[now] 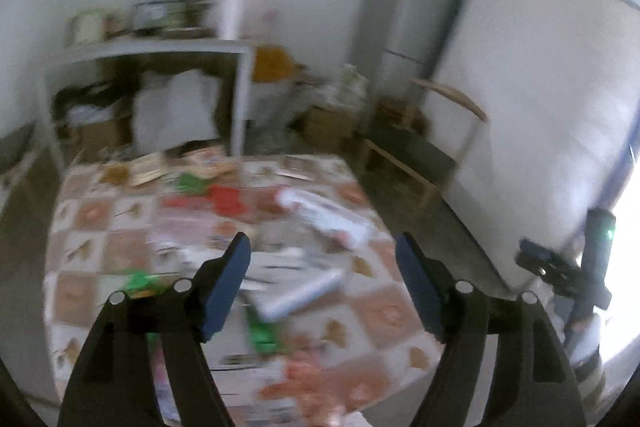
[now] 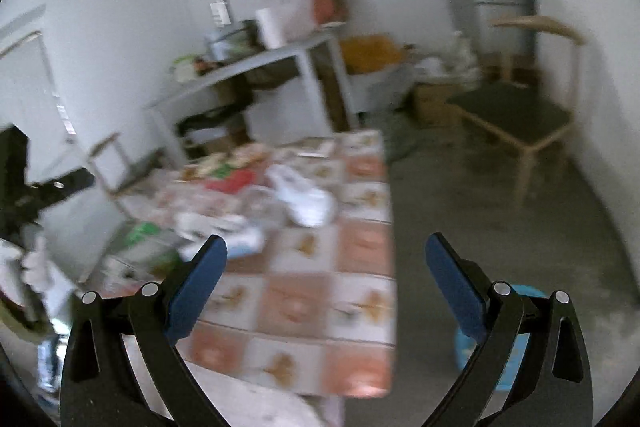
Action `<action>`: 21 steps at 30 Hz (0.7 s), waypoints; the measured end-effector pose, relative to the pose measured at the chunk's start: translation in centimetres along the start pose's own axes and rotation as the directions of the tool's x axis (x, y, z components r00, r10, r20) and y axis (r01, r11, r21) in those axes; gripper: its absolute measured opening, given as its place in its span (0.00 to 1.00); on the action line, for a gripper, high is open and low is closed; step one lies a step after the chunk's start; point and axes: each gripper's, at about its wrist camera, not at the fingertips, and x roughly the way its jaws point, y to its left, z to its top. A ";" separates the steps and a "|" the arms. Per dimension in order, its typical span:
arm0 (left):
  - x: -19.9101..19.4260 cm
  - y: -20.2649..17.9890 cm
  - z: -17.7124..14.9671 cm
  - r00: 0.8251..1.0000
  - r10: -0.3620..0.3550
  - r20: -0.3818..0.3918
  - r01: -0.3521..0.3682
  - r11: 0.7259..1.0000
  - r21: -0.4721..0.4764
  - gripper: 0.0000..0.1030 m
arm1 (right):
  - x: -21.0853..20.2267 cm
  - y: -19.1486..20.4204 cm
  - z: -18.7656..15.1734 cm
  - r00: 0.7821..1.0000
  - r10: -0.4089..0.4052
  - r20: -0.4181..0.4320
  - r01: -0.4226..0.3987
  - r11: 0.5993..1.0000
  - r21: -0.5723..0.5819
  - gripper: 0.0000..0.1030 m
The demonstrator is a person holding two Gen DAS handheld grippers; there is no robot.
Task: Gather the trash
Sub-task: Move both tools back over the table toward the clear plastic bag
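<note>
My left tool is standing with its jaws well apart, blue flat pads on black angular arms, and nothing is lying between them. My right tool is standing with its jaws spread wide and is likewise gripping nothing. Neither tool is touching anything.

Both are hanging above the desk, which is wearing a glossy checked cloth of rust-red and cream squares with leaf prints. The trash is lying scattered across the middle of that cloth: a pale cylinder-like piece, crumpled white plastic, green wrappers and red wrappers, all blurred.

Beyond the desk, a grey shelf table is carrying soft-edged containers, and a wooden chair with a dark seat is standing on the rough concrete floor. A blue round tub is sitting on the floor behind my right tool.
</note>
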 end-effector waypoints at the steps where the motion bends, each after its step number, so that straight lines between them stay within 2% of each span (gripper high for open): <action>1: -0.2 2.4 0.4 1.000 0.012 -0.005 -0.012 0.998 -0.059 0.71 | 1.1 1.0 0.9 0.999 0.039 -0.017 -0.039 0.999 0.003 0.92; 4: 0.8 7.1 0.7 0.999 0.006 -0.038 -0.013 0.982 -0.189 0.71 | 4.0 3.4 2.2 0.990 0.128 -0.062 -0.126 0.991 0.035 0.92; 7: 2.9 12.6 0.9 0.993 -0.046 -0.111 0.006 0.939 -0.343 0.71 | 6.8 5.7 3.2 0.970 0.214 -0.117 -0.205 0.975 0.085 0.92; 10: 6.4 16.8 0.7 0.981 -0.100 -0.166 0.009 0.880 -0.475 0.71 | 9.3 7.2 3.7 0.949 0.267 -0.165 -0.247 0.960 0.135 0.88; 13: 10.0 20.9 0.7 0.963 -0.167 -0.212 0.014 0.817 -0.577 0.71 | 11.3 9.0 3.5 0.922 0.323 -0.214 -0.280 0.938 0.206 0.84; 14: 11.6 22.3 0.8 0.952 -0.198 -0.234 0.014 0.790 -0.613 0.71 | 11.5 9.3 3.5 0.917 0.332 -0.222 -0.285 0.933 0.218 0.84; 17: 15.1 25.3 0.9 0.929 -0.245 -0.275 -0.008 0.732 -0.681 0.71 | 13.0 10.2 3.1 0.904 0.344 -0.253 -0.282 0.926 0.252 0.83; 19: 17.2 26.9 1.0 0.917 -0.257 -0.307 -0.035 0.713 -0.700 0.71 | 13.7 10.6 2.8 0.899 0.342 -0.275 -0.270 0.925 0.267 0.83; 21: 19.4 28.4 0.9 0.895 -0.291 -0.338 -0.052 0.686 -0.726 0.71 | 14.1 10.8 2.6 0.895 0.341 -0.288 -0.259 0.923 0.286 0.82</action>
